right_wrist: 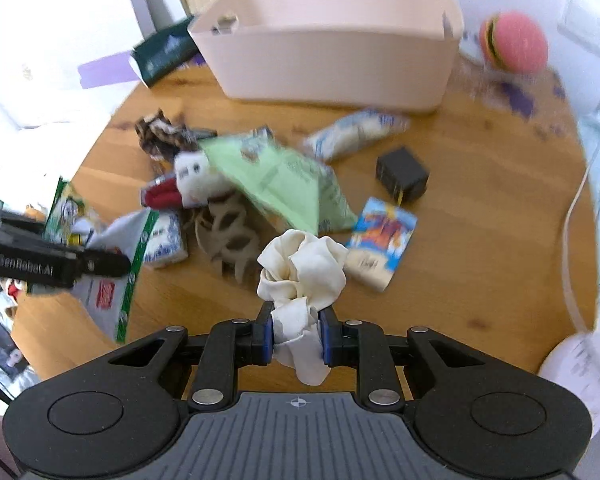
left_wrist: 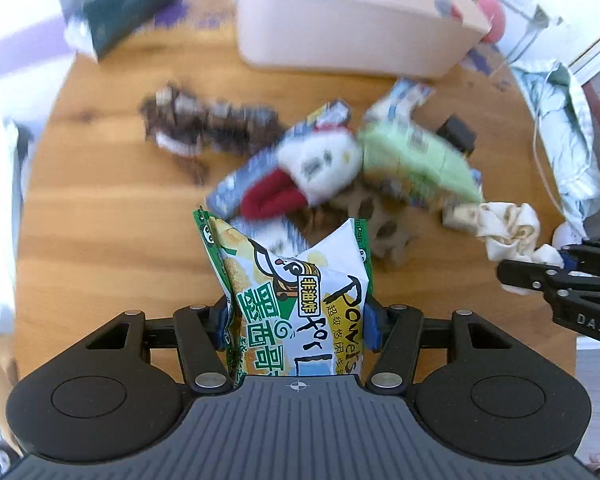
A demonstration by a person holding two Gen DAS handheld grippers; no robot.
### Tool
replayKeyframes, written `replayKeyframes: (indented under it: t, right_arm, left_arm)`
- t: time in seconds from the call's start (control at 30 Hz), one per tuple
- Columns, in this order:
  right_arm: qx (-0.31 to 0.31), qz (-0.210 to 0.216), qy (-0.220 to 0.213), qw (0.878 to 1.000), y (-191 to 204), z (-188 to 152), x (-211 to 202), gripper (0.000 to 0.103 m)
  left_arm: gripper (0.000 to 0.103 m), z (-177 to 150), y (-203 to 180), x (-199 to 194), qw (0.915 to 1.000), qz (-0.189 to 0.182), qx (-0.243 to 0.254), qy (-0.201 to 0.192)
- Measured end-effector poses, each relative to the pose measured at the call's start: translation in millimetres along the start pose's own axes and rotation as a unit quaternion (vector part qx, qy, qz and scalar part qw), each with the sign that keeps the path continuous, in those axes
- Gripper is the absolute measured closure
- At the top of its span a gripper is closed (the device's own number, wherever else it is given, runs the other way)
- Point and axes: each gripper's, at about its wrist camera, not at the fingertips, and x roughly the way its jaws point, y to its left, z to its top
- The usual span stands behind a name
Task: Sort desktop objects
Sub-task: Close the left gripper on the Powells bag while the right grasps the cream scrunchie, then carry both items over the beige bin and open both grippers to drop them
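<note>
My left gripper [left_wrist: 296, 326] is shut on a green and white snack bag [left_wrist: 292, 280] and holds it above the round wooden table [left_wrist: 100, 208]. My right gripper [right_wrist: 298, 336] is shut on a cream scrunchie [right_wrist: 302, 268], also lifted; it shows at the right of the left wrist view [left_wrist: 508, 232]. A pile lies mid-table: a white plush with red part [left_wrist: 316, 164], a light green packet [right_wrist: 284, 184], a brown patterned scrunchie [right_wrist: 160, 136] and a beige spotted one [right_wrist: 228, 228]. A pink bin [right_wrist: 340, 56] stands at the back, open and looking empty.
A small black box [right_wrist: 402, 174], a blue card packet [right_wrist: 382, 236] and a white-blue snack packet [right_wrist: 356, 132] lie right of the pile. A dark green box [right_wrist: 164, 54] sits left of the bin, a pink ball [right_wrist: 516, 42] to its right. A white cable [right_wrist: 572, 216] runs along the right edge.
</note>
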Motion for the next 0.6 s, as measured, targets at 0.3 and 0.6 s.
replayKeyframes:
  t: [0.3,0.6]
  right_arm:
    - [-0.036,-0.020,-0.073,0.996,-6,46,-52,0.082]
    - [-0.067,-0.044,-0.134,0.988,-12,90,-76,0.082]
  left_arm:
    - [0.044,57,1,-40,0.9969,-0.004,0.005,-0.078]
    - [0.044,106,-9,-69,0.9911,0.000,0.024,-0.131]
